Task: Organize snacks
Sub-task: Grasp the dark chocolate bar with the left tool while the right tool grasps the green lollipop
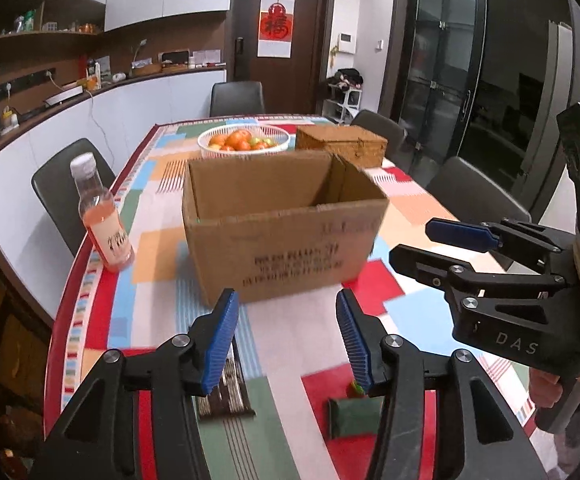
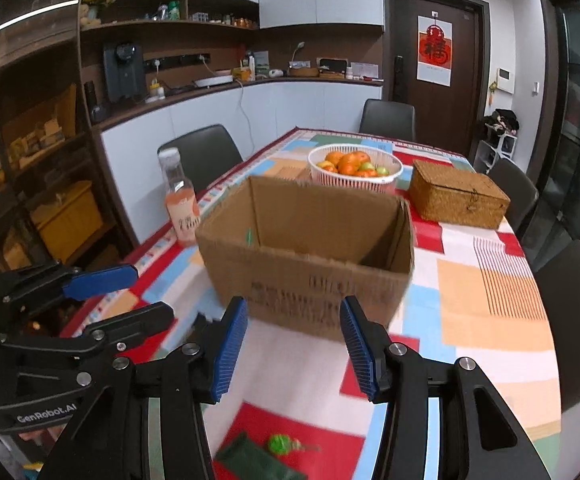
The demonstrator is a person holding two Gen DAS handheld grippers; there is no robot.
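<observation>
Both grippers, left [image 1: 286, 344] and right [image 2: 294, 350], released and empty; soft, light dark-green snack packet [image 1: 354, 416] at 6 o'clock of open brown cardboard box [image 1: 282, 232]—pinch its edge.

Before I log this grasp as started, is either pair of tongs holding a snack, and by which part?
Nothing is held. The left tongs and right tongs are both open above the table.

I see both grippers: left gripper [image 1: 286, 340] and right gripper [image 2: 294, 344], black frames, ribbed blue pads, silver screws, white lettering.
</observation>
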